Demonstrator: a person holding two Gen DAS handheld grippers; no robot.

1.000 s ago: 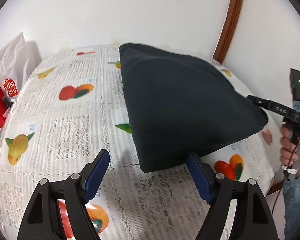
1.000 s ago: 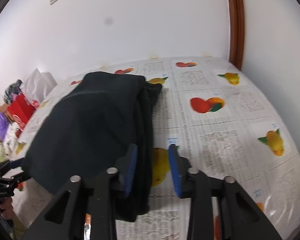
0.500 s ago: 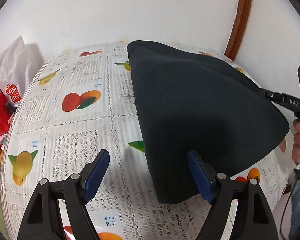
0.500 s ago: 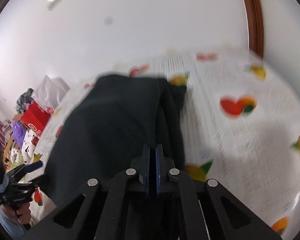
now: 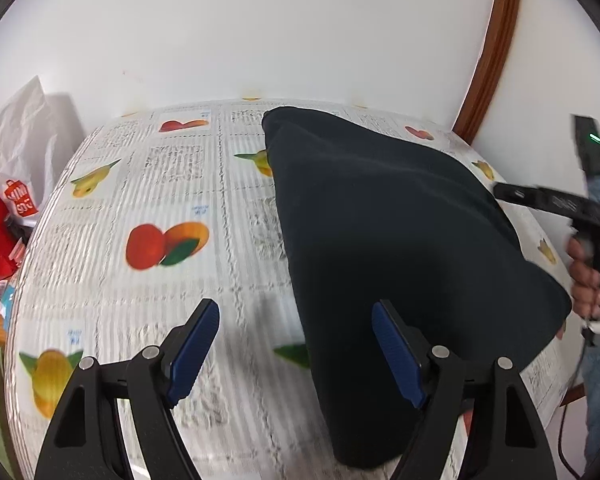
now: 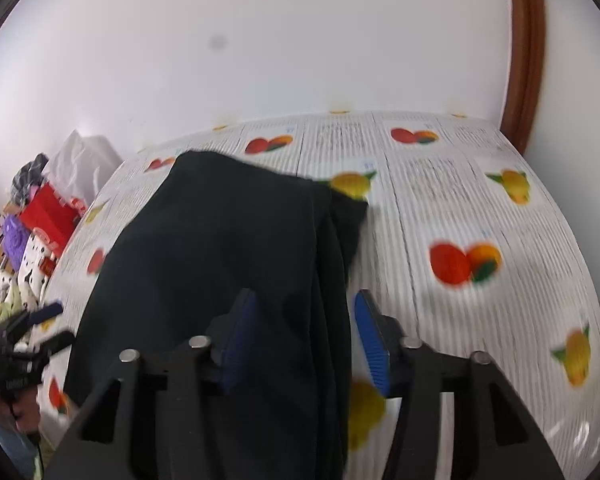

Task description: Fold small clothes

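Observation:
A dark navy folded garment [image 5: 400,232] lies on the table with the fruit-print cloth [image 5: 148,208]. My left gripper [image 5: 296,344] is open, its jaws wide apart over the garment's near left edge; the right finger sits over the fabric. In the right wrist view the garment [image 6: 220,248] stretches away from me, and my right gripper [image 6: 302,332] is open with the garment's layered right edge between its blue pads, not pinched. The right gripper also shows in the left wrist view [image 5: 500,192] at the garment's far right side.
A white wall runs behind the table, with a brown door frame [image 5: 488,48] at the right. A white bag [image 5: 16,152] and red boxes [image 6: 48,212] stand off the table's left end. The tablecloth [image 6: 480,208] lies bare to the garment's right.
My right gripper was shut on the garment's edge half a second ago and has now opened. My left gripper has moved forward along the garment's left side and stays open.

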